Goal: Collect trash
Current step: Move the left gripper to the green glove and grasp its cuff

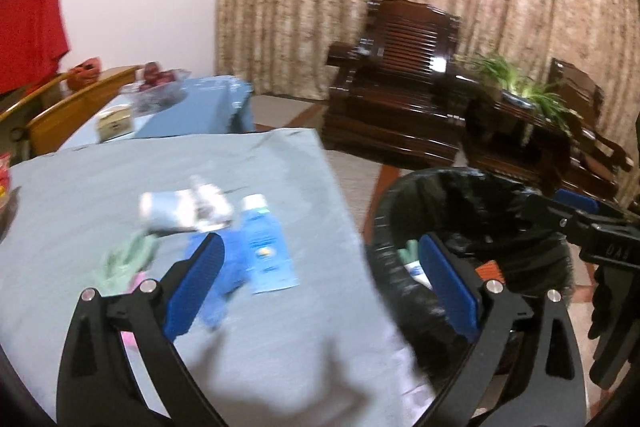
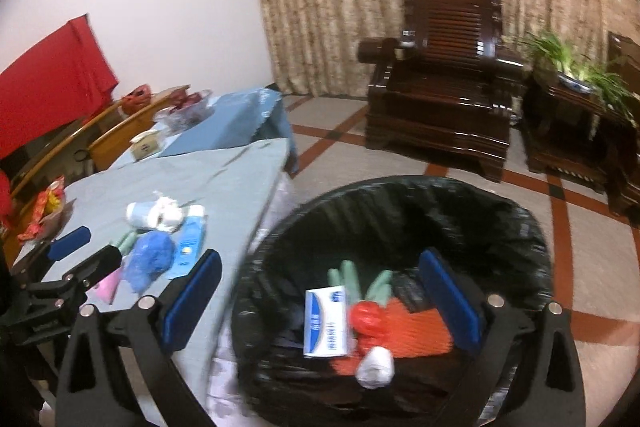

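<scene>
From your left wrist view, your left gripper (image 1: 320, 291) stands with its ribbed blue pads spread wide and nothing between them. Ahead of its left pad, on the cloth-covered surface (image 1: 120, 187), lies the trash: a flat blue packet (image 1: 266, 251), a crumpled white wad (image 1: 188, 207), a soft green piece (image 1: 128, 259) and a crinkled blue bag (image 1: 224, 279). Behind its right pad sits the round bin (image 1: 460, 211) lined with glossy black plastic. Your right gripper (image 1: 572, 215) reaches over the bin's far rim.

From your right wrist view, your right gripper (image 2: 320, 301) is also spread wide and empty, above the bin (image 2: 400, 211). Between its pads, down inside, rest a white and blue carton (image 2: 325, 321), a red crumpled bag (image 2: 366, 315), a white ball (image 2: 376, 367), green tubes (image 2: 380, 285) and an orange ribbed sheet (image 2: 424, 331). Left of it, the blue bag (image 2: 150, 259) lies on the surface (image 2: 224, 187).
</scene>
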Demonstrator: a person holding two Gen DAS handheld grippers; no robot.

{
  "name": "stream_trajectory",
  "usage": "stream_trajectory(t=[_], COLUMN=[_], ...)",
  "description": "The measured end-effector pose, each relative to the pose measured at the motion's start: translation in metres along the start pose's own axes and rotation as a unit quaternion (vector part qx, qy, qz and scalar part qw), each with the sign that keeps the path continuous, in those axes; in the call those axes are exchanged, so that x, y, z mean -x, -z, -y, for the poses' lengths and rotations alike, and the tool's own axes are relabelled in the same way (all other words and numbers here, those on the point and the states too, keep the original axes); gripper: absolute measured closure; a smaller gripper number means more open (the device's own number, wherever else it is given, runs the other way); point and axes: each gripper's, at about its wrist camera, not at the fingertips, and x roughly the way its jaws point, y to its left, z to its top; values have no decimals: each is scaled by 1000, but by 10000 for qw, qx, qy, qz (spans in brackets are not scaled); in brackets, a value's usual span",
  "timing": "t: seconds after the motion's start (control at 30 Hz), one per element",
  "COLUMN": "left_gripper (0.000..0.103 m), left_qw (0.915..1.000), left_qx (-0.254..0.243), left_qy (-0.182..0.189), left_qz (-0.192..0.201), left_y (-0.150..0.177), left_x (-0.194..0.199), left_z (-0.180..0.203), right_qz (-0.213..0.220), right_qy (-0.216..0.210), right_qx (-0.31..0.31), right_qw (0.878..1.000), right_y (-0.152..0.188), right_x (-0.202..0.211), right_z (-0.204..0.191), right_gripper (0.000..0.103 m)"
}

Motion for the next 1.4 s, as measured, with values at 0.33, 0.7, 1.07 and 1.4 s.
stream_trajectory(t=[0.33,0.7,1.07,1.4], left_gripper=[8,8,11,26], left_qw=[9961,9870,9802,9799], left_qx=[444,701,958,1055], left_qy=[-757,-1446,-1685,-1507], left_qz=[93,40,-409,-773], left_y=[11,28,51,65], left_x=[29,36,5,-30], left_z=[-78,-147,-197,-211], right_qz=[-69,-244,-547,-739], right_qy=[-552,-933,-1094,-1101], right_qx=[556,915,1126,1266], right_qw=[9969,9911,9861,9831], right_y=[3,11,27,35], right_x=[-26,-62,-109,-134], right_z=[-81,-143,-184,-196], right_gripper=[6,6,6,6])
